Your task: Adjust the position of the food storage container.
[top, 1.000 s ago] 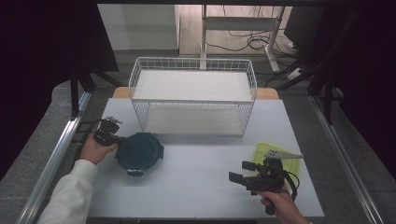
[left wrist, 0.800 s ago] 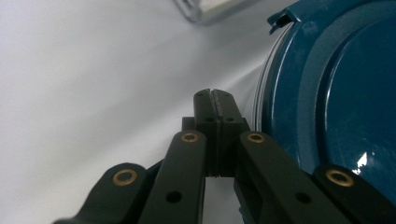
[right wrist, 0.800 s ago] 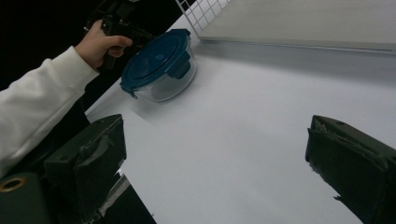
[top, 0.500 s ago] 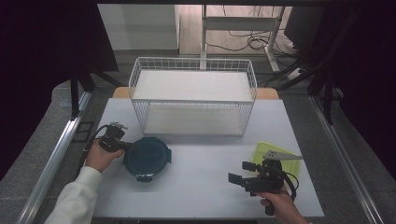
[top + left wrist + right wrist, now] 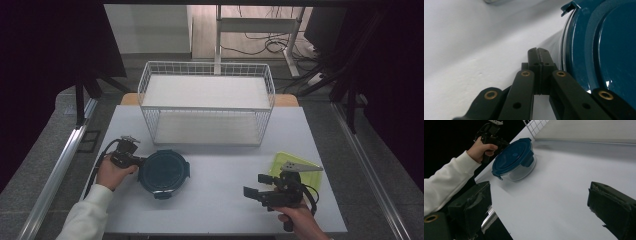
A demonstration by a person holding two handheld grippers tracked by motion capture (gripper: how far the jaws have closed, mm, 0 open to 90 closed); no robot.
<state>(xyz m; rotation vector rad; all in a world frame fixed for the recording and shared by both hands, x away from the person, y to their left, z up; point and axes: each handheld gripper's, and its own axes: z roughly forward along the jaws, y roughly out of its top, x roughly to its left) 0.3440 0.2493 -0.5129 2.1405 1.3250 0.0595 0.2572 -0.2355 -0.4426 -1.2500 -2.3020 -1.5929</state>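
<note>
Teal-lidded round glass container (image 5: 164,172) sits on the white table (image 5: 225,210), at its left front, just ahead of the white wire basket (image 5: 207,102). Lid is seated, with its clip tabs visible at the rim. Left claw (image 5: 136,161) lies at the container's left edge, level with the lid rim; in the left gripper view its jaws are pressed fully together with nothing between them, tips (image 5: 538,53) just beside the lid edge (image 5: 599,50). Contact with the lid cannot be confirmed. Right claw (image 5: 256,189) hovers over the table's right front, well apart from the container, jaws spread wide and empty. Yellow-green item (image 5: 285,162) lies just behind the right claw.
</note>
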